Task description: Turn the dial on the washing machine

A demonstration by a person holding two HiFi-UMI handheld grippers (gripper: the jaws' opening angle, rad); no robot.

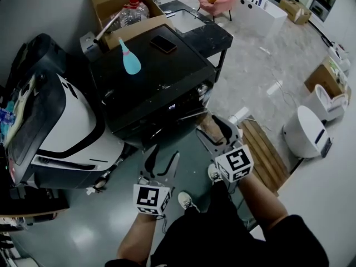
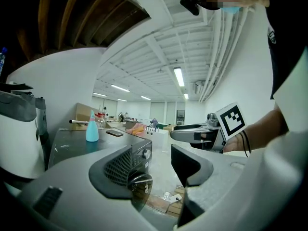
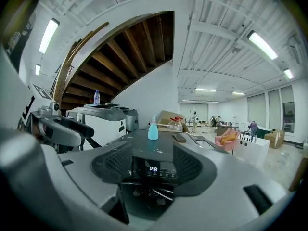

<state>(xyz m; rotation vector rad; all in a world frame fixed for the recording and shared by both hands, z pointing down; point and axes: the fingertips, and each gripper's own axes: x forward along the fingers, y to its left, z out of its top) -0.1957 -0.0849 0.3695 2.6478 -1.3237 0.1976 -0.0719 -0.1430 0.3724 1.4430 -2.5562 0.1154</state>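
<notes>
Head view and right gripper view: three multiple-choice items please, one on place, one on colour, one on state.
1. The teal cone-topped plastic bottle stands:
A) on the black washing machine's top
B) on the floor
C) inside the cardboard box

2. The upholstered armchair far back is:
A) green
B) pink
C) blue

3. The right gripper's jaws are:
A) shut, pads touching
B) shut on the bottle
C) apart, gripping nothing

Key:
1 A, its base sits on the dark lid.
2 B, its seat and back read pink.
3 C, a clear gap shows between the pads.
</notes>
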